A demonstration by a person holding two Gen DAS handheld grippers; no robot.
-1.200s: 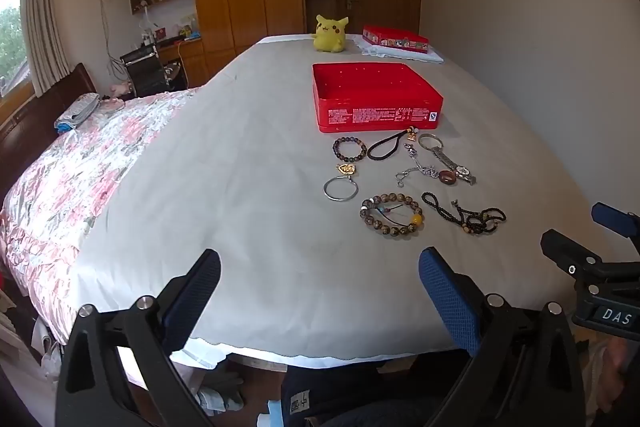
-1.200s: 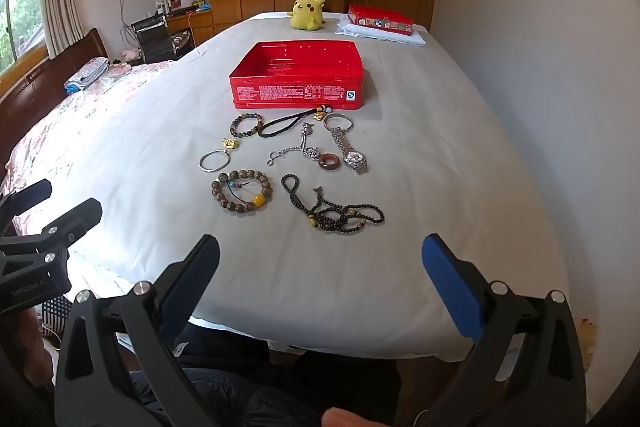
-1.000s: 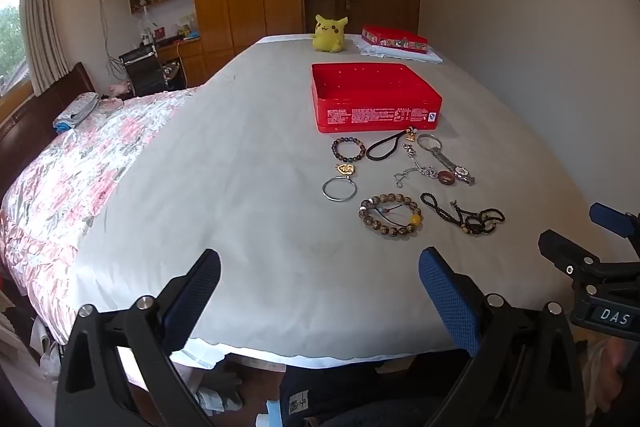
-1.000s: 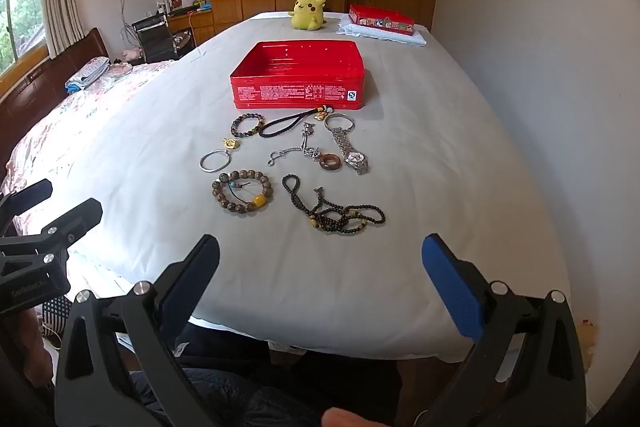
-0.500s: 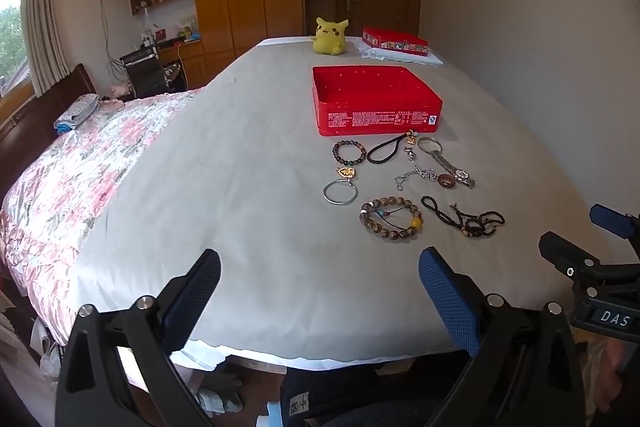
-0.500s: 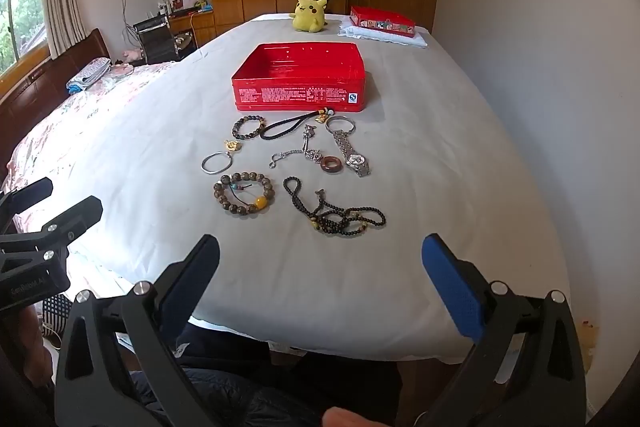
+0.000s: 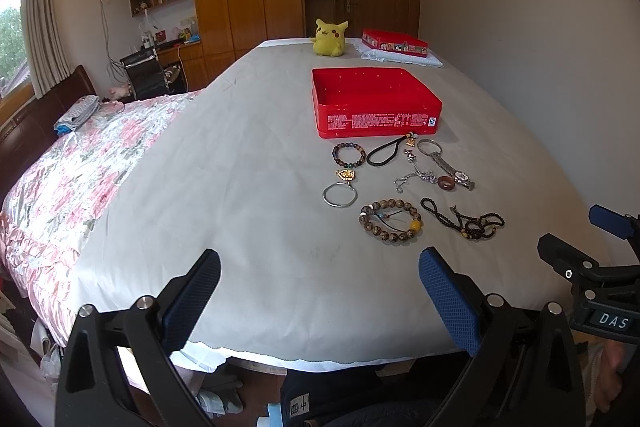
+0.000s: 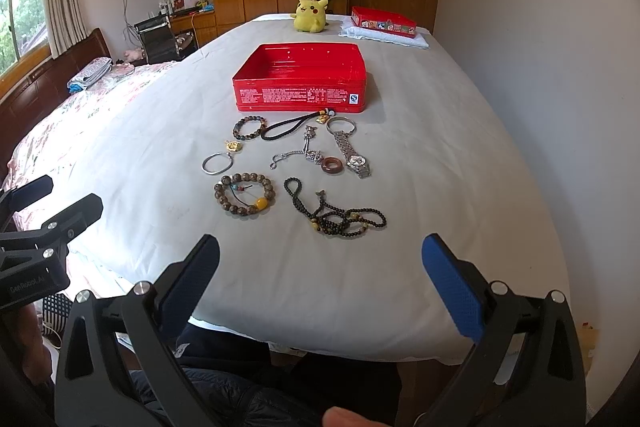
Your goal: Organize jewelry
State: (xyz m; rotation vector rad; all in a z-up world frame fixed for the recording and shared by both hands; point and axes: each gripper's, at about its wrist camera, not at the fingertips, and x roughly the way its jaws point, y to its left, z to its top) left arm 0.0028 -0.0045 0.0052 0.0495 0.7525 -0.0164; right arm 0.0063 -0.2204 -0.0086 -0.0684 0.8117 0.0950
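An open red tin box (image 7: 376, 103) (image 8: 300, 79) sits on the white-covered table. In front of it lies jewelry: a wooden bead bracelet (image 7: 391, 220) (image 8: 245, 195), a black bead necklace (image 7: 464, 219) (image 8: 336, 213), a silver bangle (image 7: 340, 194) (image 8: 217, 162), a dark bead bracelet (image 7: 349, 155) (image 8: 249, 128), a black cord loop (image 8: 290, 128), a silver chain (image 8: 298, 153), a brown ring (image 8: 331, 165) and a watch (image 7: 452, 169) (image 8: 354, 155). My left gripper (image 7: 320, 291) is open and empty at the near edge. My right gripper (image 8: 320, 279) is open and empty, short of the necklace.
A yellow plush toy (image 7: 330, 37) (image 8: 310, 13) and a second red tin on a folded cloth (image 7: 396, 47) (image 8: 382, 23) stand at the far end. A flowered bed (image 7: 72, 163) lies left of the table. A wall runs along the right.
Both grippers have edged slightly forward toward the jewelry; both stay open. Nothing on the table has moved.
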